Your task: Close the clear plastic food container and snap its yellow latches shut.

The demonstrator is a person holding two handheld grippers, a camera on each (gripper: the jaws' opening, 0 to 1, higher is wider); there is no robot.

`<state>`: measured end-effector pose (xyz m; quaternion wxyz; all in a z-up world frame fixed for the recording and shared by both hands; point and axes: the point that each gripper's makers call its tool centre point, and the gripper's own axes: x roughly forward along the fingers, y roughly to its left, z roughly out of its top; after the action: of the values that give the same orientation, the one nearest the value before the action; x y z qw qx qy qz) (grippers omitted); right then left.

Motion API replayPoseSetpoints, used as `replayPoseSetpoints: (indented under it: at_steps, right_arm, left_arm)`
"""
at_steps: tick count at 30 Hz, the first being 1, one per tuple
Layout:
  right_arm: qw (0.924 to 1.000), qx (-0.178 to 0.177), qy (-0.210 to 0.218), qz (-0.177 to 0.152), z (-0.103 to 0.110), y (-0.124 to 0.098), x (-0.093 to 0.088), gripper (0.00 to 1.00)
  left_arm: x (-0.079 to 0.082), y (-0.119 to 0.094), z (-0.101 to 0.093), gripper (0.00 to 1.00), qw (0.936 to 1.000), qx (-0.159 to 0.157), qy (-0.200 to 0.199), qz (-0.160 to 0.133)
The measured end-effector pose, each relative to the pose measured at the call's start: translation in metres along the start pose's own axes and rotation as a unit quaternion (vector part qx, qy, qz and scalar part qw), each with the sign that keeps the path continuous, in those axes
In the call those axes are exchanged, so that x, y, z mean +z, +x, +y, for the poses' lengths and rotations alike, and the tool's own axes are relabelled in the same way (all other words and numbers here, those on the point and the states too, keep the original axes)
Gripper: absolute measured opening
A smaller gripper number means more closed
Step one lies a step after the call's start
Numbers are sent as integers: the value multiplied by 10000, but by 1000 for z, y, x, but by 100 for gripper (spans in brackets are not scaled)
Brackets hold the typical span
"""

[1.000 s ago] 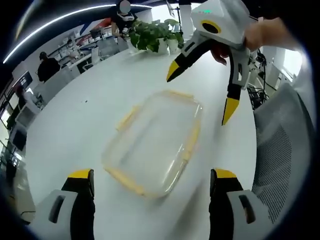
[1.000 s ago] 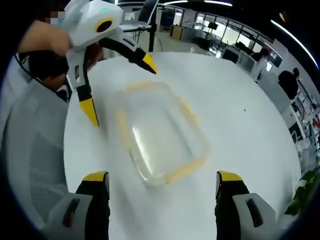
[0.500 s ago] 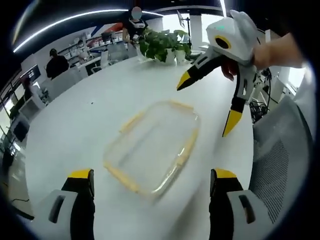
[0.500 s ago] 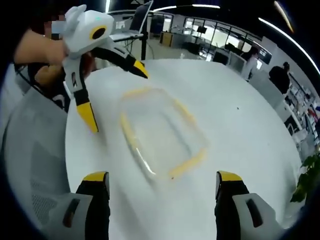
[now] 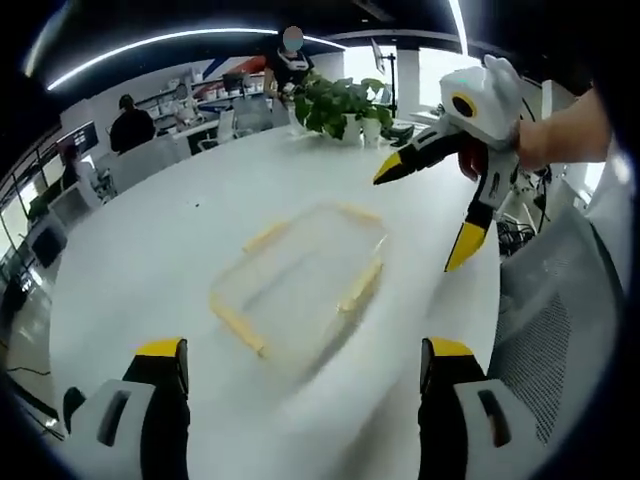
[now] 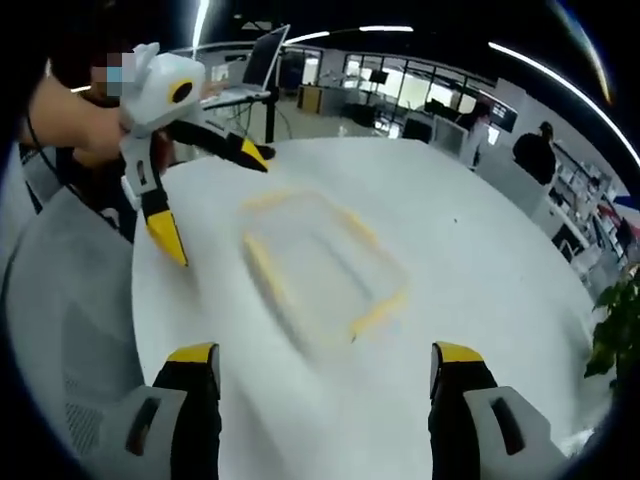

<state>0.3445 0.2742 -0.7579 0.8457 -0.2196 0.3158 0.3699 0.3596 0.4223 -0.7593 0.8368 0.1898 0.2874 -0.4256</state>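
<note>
Left gripper view shows the left gripper [image 5: 300,375] with its two yellow-tipped jaws spread wide apart and nothing between them, raised above a white table [image 5: 150,260]. Beyond the jaws, near the middle of the table, lies the clear plastic container [image 5: 300,285], a shallow rectangle with yellow latches [image 5: 360,285] along its edges. It is blurred, so whether the lid is seated or the latches are snapped down cannot be told; nothing can be made out inside it. To the upper right of the container the right gripper [image 5: 435,215] hangs in the air, a hand [image 5: 545,135] around its white body, its jaws parted and empty, apart from the container. A grey mesh chair [image 5: 560,330] stands at the table's right edge, and potted plants [image 5: 340,100] sit at the far end.

Right gripper view looks along the right gripper [image 6: 320,380], its jaws likewise spread and holding nothing above the table [image 6: 480,250]. The container [image 6: 320,265] lies ahead of them, well apart, smeared by motion, with a yellow latch [image 6: 380,310] visible on its nearer right edge. The left gripper [image 6: 205,205] hovers at the upper left, open-jawed, one yellow tip pointing down beside the table's edge. The chair [image 6: 70,330] fills the left side.
</note>
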Motion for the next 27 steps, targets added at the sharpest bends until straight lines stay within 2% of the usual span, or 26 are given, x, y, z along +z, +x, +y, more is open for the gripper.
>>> replayPoseSetpoints:
  at_steps: [5, 10, 27]
  right_arm:
    - [9997, -100, 149, -165, 2, -7, 0, 87]
    - [9989, -230, 183, -360, 2, -17, 0, 87]
    - [9949, -412, 391, -838, 20, -41, -13, 89]
  left_arm:
    - [-7, -7, -8, 98, 10000, -3, 3, 1]
    - [-5, -16, -11, 99, 9996, 18, -129, -244]
    - [-19, -38, -23, 99, 9974, 87, -473, -540]
